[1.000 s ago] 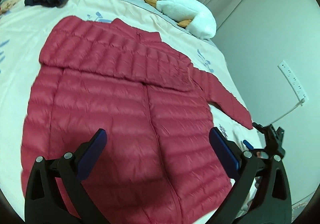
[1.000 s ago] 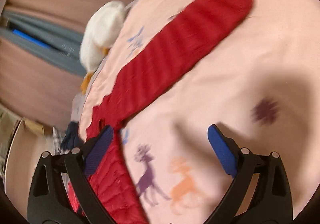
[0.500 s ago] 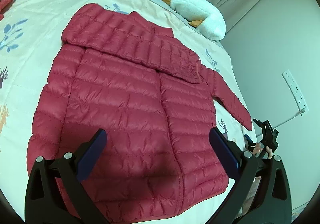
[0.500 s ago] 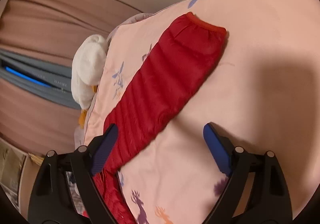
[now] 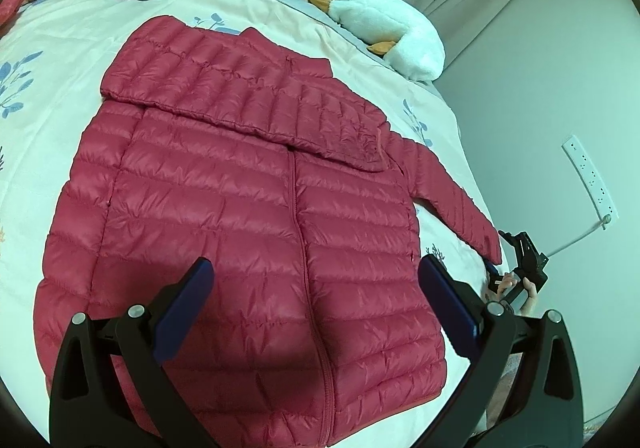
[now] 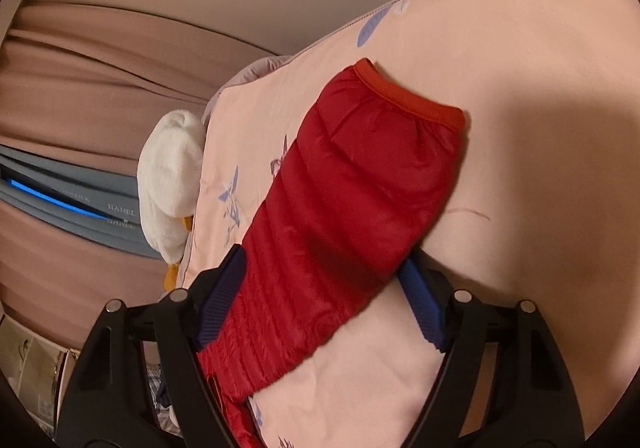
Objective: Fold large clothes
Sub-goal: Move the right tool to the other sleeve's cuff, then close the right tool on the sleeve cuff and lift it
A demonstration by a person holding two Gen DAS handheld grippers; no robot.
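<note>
Left wrist view: whole red puffer jacket (image 5: 256,232) flat on bed quilt (image 5: 60,60), one sleeve already folded across chest; left gripper (image 5: 316,300) spread, empty, above hem. Right wrist view only: other sleeve (image 6: 344,216) between closing right gripper (image 6: 320,288) pads, not clearly pinched. White plush (image 5: 384,32) near headboard.

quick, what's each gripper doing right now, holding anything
Left gripper: open, holding nothing, above the red jacket.
Right gripper: jaws closing around the jacket's sleeve, which lies between them; not yet clamped.
</note>
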